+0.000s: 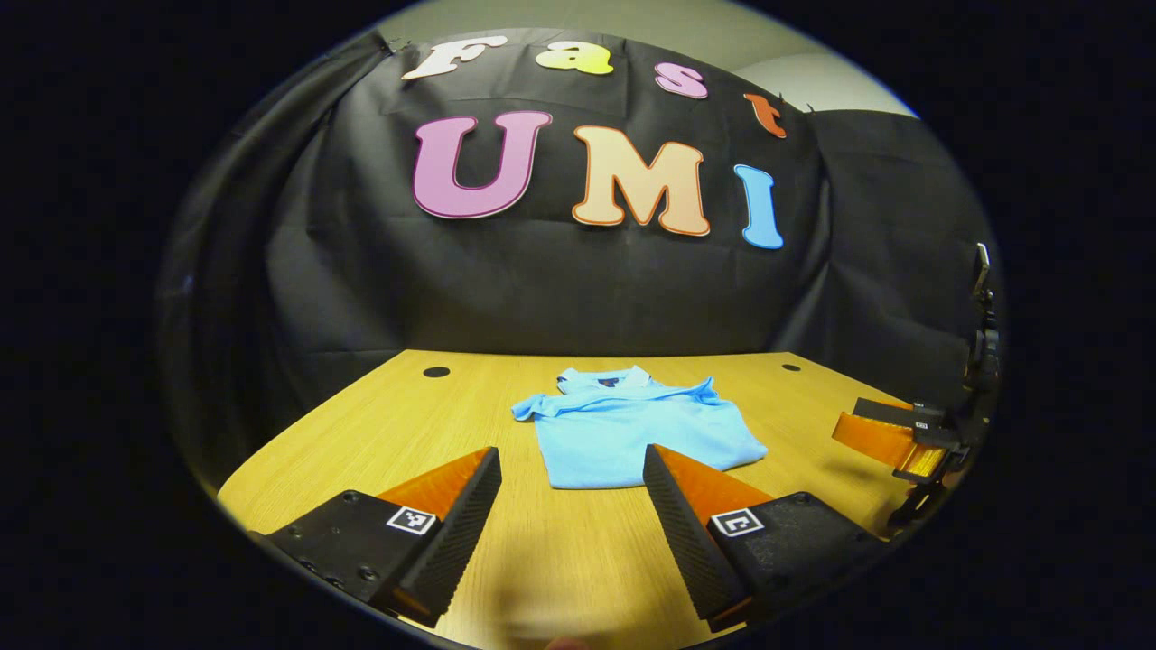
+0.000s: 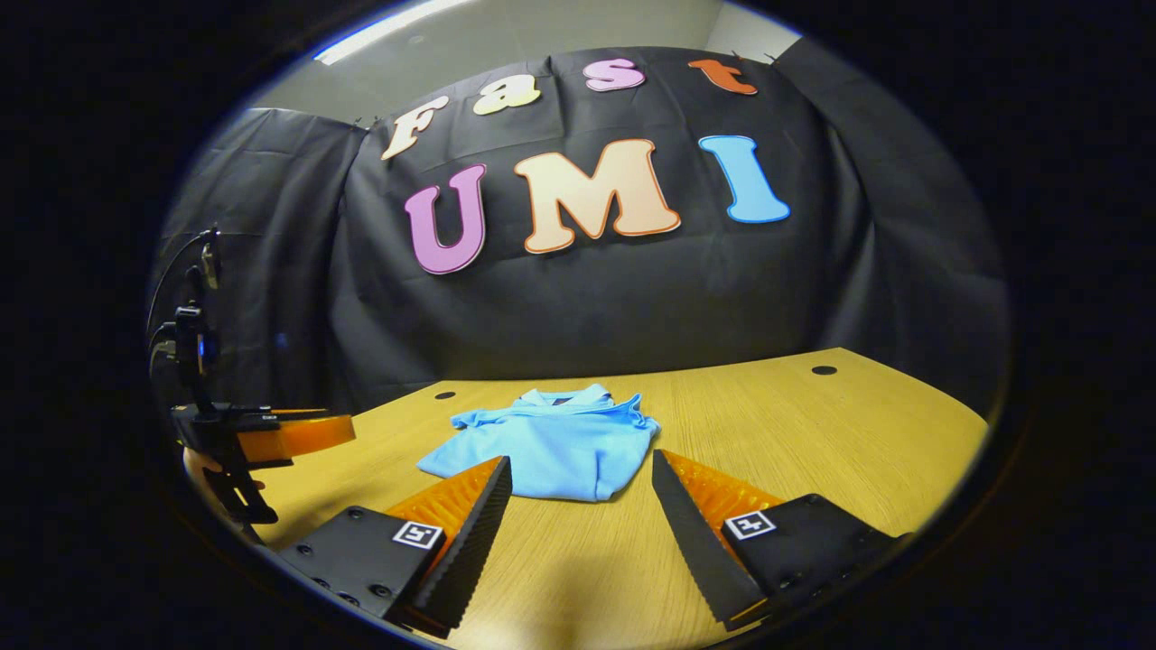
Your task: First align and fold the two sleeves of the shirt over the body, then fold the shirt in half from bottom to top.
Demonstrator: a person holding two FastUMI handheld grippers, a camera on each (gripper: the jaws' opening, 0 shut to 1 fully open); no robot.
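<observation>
A light blue shirt lies folded into a compact packet on the wooden table, collar at the far side. My left gripper hovers open just in front of the shirt's near edge, nothing between its fingers. In the right gripper view the same shirt rests ahead of my right gripper, which also stands open and holds nothing. The right gripper appears at the far right of the left gripper view, and the left gripper shows at the left of the right gripper view, both off the cloth.
The table has small dark holes near its back corners. Black cloth forms the booth wall right behind the table's far edge. Bare wood stretches to both sides of the shirt.
</observation>
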